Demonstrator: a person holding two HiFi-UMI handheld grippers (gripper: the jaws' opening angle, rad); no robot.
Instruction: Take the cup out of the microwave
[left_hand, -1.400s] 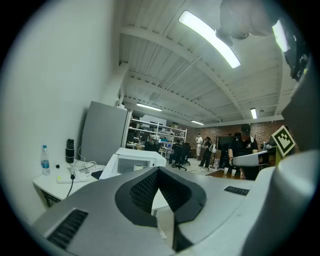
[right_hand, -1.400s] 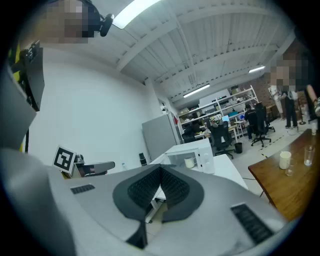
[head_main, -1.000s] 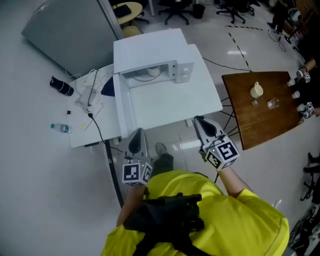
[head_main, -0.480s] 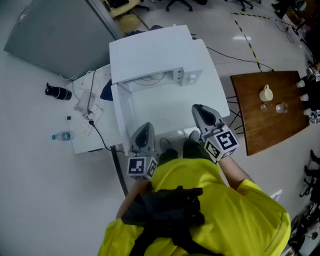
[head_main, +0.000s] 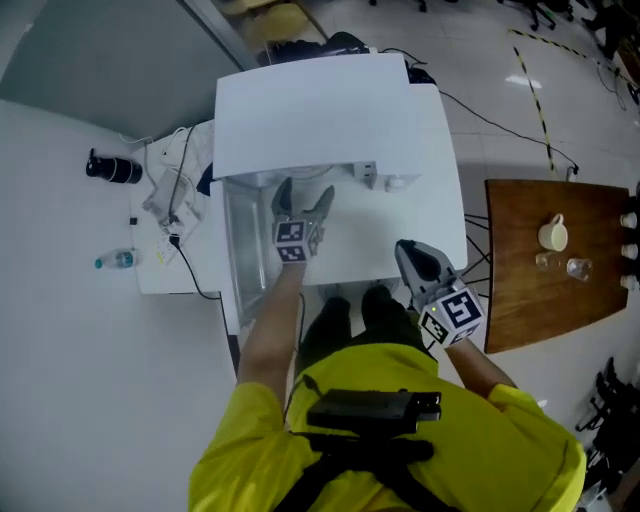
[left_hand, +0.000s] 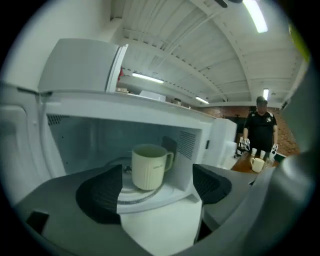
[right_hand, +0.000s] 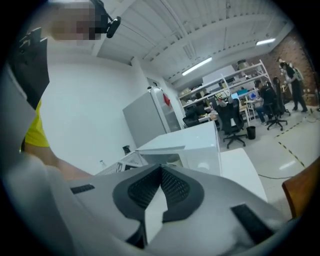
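A cream ribbed cup (left_hand: 150, 166) with a handle on its right stands upright on the turntable inside the white microwave (left_hand: 125, 107), whose door (head_main: 243, 250) hangs open to the left. My left gripper (head_main: 304, 195) sits at the mouth of the cavity with its jaws opening. The cup stands beyond the dark pads (left_hand: 100, 197), apart from them, and nothing lies between them. In the head view the microwave's top (head_main: 320, 110) hides the cup. My right gripper (head_main: 420, 262) hangs back at the white table's front edge, shut and empty, its tips (right_hand: 161, 172) meeting.
A wooden table (head_main: 590, 290) at the right carries a cream mug (head_main: 553, 235) and glasses. On the white table (head_main: 420, 215) left of the microwave lie cables (head_main: 175, 200), a black object (head_main: 112, 170) and a small bottle (head_main: 116, 260). A person in black (left_hand: 261, 131) stands far off.
My left gripper has moved forward from the table's front edge to the microwave's opening, and its jaws have parted. My right gripper has shifted a little forward, still shut.
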